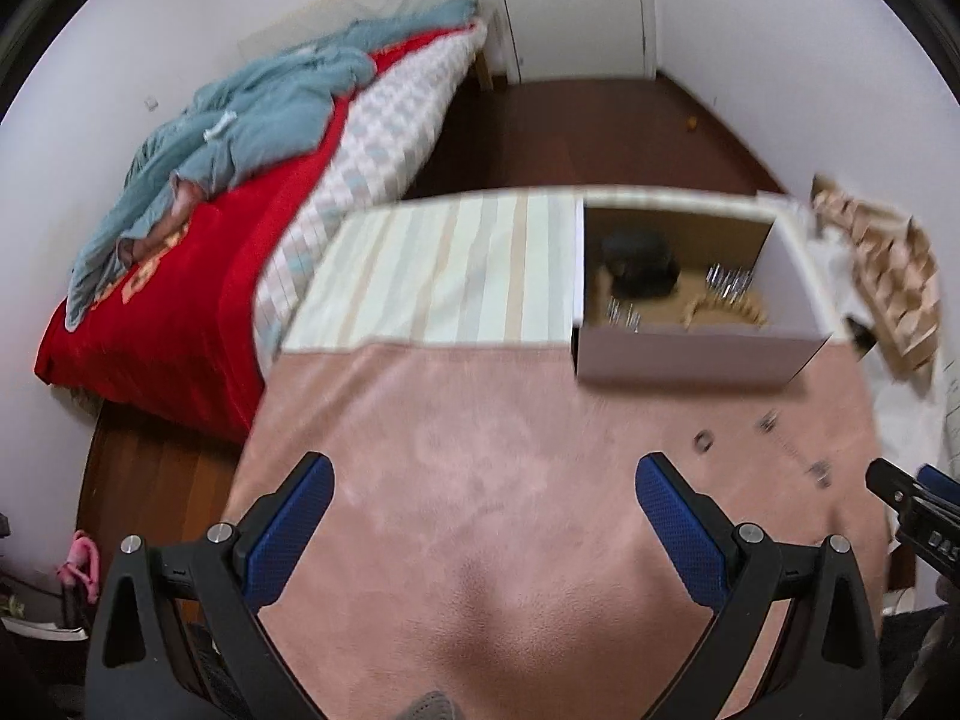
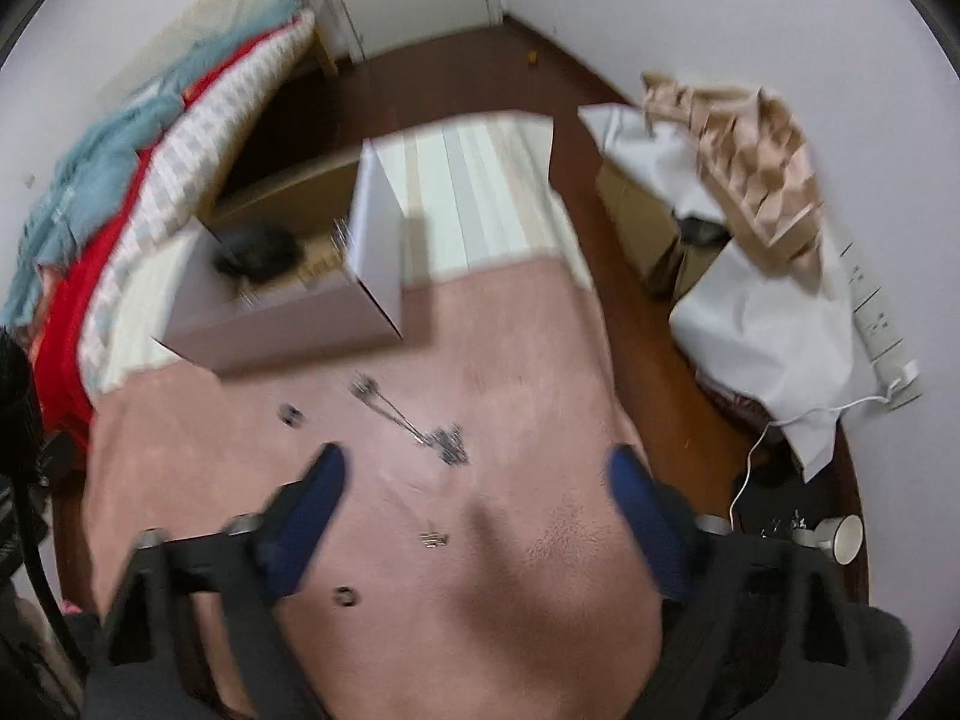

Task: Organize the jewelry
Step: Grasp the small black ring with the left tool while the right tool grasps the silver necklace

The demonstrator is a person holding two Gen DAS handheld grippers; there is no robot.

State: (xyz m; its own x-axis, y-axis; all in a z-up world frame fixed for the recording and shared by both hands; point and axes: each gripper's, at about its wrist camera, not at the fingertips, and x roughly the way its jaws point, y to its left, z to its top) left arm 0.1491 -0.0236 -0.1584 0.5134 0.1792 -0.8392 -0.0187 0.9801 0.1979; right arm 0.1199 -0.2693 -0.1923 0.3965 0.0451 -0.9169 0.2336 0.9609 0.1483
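Observation:
A white cardboard box (image 1: 690, 354) stands at the far side of the pink cloth (image 1: 480, 450); it also shows in the right wrist view (image 2: 288, 330). Inside lie a black pouch (image 1: 639, 264), silver pieces (image 1: 729, 282) and a beaded bracelet (image 1: 726, 306). Loose on the cloth lie a silver chain necklace (image 2: 414, 423), a small ring (image 2: 291, 414), a clip (image 2: 433, 538) and another ring (image 2: 345, 595). My left gripper (image 1: 483, 501) is open and empty over bare cloth. My right gripper (image 2: 477, 489) is open and empty, just short of the necklace.
A striped cloth (image 1: 444, 276) lies beyond the pink one. A bed with a red blanket (image 1: 180, 288) is at the left. At the right stand a white-covered stand (image 2: 768, 324) with a crumpled paper piece (image 2: 762, 168) and a mug (image 2: 843, 537) on the floor.

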